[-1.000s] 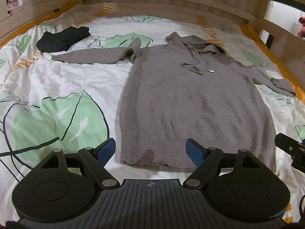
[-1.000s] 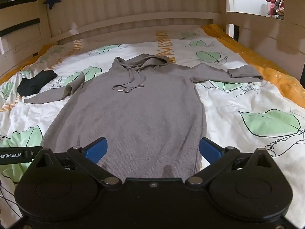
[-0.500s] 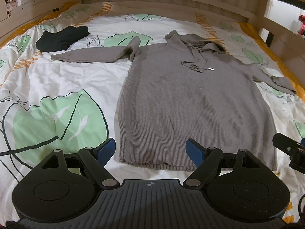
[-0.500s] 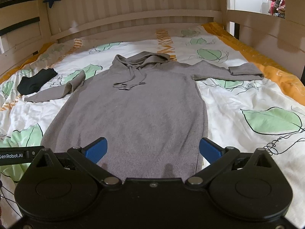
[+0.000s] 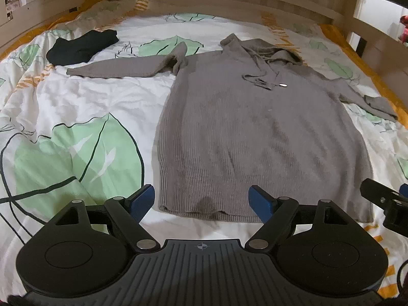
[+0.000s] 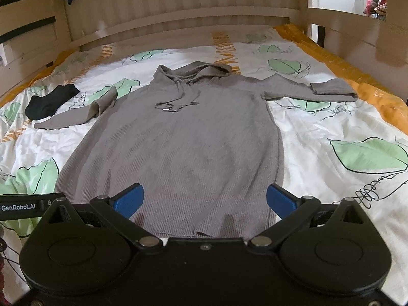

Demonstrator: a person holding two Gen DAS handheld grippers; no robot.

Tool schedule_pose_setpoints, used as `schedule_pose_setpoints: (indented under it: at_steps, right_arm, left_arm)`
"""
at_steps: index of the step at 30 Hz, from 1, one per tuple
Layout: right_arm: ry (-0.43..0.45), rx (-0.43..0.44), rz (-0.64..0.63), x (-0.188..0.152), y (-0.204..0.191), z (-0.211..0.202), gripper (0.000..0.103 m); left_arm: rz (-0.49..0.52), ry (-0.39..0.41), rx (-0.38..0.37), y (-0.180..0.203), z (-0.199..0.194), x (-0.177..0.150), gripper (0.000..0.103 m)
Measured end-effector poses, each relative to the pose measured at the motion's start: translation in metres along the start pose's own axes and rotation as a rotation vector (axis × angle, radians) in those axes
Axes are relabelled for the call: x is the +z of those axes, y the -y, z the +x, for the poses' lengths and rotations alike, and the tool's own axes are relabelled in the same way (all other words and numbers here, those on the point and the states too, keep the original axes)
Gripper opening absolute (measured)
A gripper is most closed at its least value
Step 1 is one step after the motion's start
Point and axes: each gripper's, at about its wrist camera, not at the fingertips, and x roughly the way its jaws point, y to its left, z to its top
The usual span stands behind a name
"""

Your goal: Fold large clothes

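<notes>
A long grey knitted hoodie lies flat and face up on the bed, hood toward the headboard, both sleeves spread sideways. My left gripper hovers open above the hem's left corner, nothing between its blue pads. My right gripper is open too, hanging over the hem's right part with only the fabric below it. In the left wrist view a piece of the right gripper shows at the right edge.
A folded black garment lies at the far left of the leaf-print bedsheet. Wooden bed rails enclose the head and both sides. An orange sheet edge runs along the right.
Both views have shifted slightly, so the hoodie's hem sits a bit nearer to the fingers. Both grippers stay open and nothing has been grasped.
</notes>
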Motion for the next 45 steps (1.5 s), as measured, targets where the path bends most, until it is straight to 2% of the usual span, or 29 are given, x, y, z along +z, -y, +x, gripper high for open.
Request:
schedule_pose_setpoints:
  at_steps: [20,37,45]
  right_arm:
    - [-0.038,0.012,0.002,-0.003,-0.002,0.008,0.102]
    - [-0.175,0.044,0.010,-0.009,-0.001,0.040,0.102]
    - [-0.221,0.088,-0.023,0.008,-0.002,0.063,0.102]
  left_arm:
    - [-0.001,-0.052,0.010,-0.001,0.010,0.000,0.080]
    - [-0.008,-0.159,-0.003,-0.007,0.039,-0.002,0.080]
    - [-0.006,-0.138,-0.050,-0.018,0.053,0.023,0.080]
